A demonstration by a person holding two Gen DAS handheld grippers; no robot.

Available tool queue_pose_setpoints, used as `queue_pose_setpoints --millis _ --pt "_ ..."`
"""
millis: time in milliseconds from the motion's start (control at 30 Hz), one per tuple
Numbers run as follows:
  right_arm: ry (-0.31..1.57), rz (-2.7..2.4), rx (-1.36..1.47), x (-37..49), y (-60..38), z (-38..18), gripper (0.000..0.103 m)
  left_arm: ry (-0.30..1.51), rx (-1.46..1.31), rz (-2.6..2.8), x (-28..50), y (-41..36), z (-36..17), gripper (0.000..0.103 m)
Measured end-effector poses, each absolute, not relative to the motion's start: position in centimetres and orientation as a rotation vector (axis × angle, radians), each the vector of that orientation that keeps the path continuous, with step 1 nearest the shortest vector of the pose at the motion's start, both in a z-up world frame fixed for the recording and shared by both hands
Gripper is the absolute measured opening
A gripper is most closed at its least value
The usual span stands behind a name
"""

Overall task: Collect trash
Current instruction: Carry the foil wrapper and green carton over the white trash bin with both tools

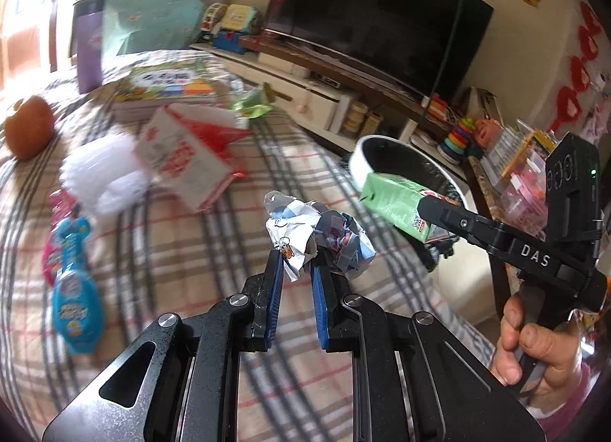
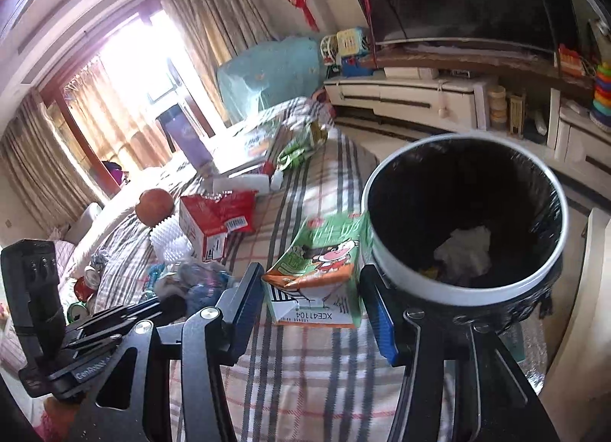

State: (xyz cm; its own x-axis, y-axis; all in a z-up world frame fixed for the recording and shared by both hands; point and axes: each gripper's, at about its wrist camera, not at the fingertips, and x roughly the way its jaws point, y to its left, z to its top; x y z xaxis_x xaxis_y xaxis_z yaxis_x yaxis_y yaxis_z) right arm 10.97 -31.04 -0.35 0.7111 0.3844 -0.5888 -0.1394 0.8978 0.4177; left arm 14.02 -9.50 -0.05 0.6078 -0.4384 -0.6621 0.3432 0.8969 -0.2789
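My left gripper (image 1: pixel 297 266) is shut on a crumpled paper ball (image 1: pixel 317 233) and holds it above the plaid bed. My right gripper (image 2: pixel 315 298) is shut on a green milk carton (image 2: pixel 324 270), also visible in the left wrist view (image 1: pixel 397 205), and holds it beside the rim of the round black-lined trash bin (image 2: pixel 385 255). The bin (image 1: pixel 361 159) stands off the bed's right edge and holds white crumpled paper (image 2: pixel 466 251). A red and white carton (image 1: pixel 187 151) lies on the bed.
On the plaid bed (image 1: pixel 183 258) lie a white spiky ball (image 1: pixel 103 174), an orange fruit (image 1: pixel 28 128), blue and pink packets (image 1: pixel 74 289), books (image 1: pixel 168 86) and a green wrapper (image 1: pixel 254 102). A TV (image 1: pixel 382 18) on a low cabinet stands beyond.
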Motion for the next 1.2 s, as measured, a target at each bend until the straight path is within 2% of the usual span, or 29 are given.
queue_pose_setpoints --millis 800,1200 --pt "0.616 0.279 0.418 9.8 -35.5 2.0 0.051 0.800 -0.074 -0.517 14.9 -14.4 0.9 0.014" --pt "0.629 0.150 0.447 10.6 -40.0 0.0 0.051 0.778 -0.019 -0.584 17.1 -19.3 2.2 0.014"
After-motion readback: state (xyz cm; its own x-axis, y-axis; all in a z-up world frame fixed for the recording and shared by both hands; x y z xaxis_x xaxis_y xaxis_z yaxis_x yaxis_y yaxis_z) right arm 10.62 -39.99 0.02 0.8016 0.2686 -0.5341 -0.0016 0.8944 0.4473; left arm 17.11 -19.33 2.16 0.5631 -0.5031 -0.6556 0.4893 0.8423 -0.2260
